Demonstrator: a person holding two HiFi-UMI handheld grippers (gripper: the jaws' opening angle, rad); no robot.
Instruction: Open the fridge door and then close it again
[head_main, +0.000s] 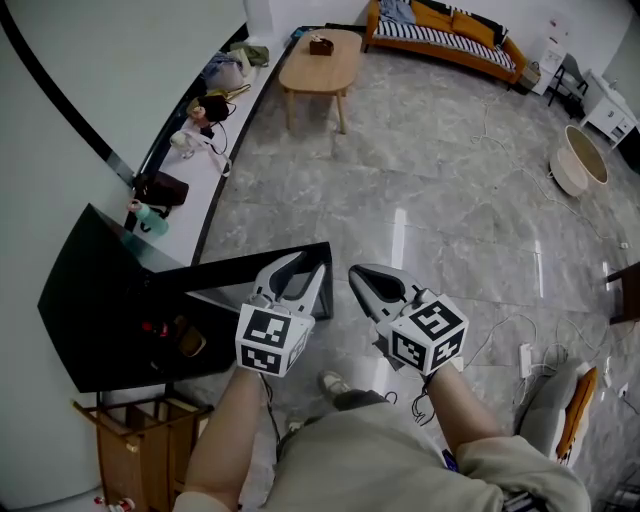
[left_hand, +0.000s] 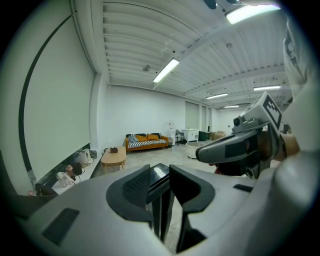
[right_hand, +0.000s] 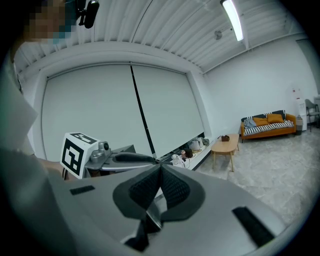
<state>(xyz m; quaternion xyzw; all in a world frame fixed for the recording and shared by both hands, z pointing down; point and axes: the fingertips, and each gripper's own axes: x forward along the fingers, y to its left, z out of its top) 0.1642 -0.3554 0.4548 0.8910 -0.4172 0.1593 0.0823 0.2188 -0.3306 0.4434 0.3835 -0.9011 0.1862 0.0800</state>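
The left gripper (head_main: 305, 265) grips the open fridge door (head_main: 220, 285) edge (swinging out or back, either fits); right gripper (head_main: 360, 275) alongside, clenched empty.

An orange sofa (head_main: 450, 35) is set against the far wall; a small brown box (head_main: 321, 45) is carried by the wooden table (head_main: 320, 68) nearby. Cables (head_main: 508, 320) are strewn over the marble floor (head_main: 420, 180).

Bright ceiling strip lights (left_hand: 166, 70); glare on floor (head_main: 398, 235); fisheye-bent edges.
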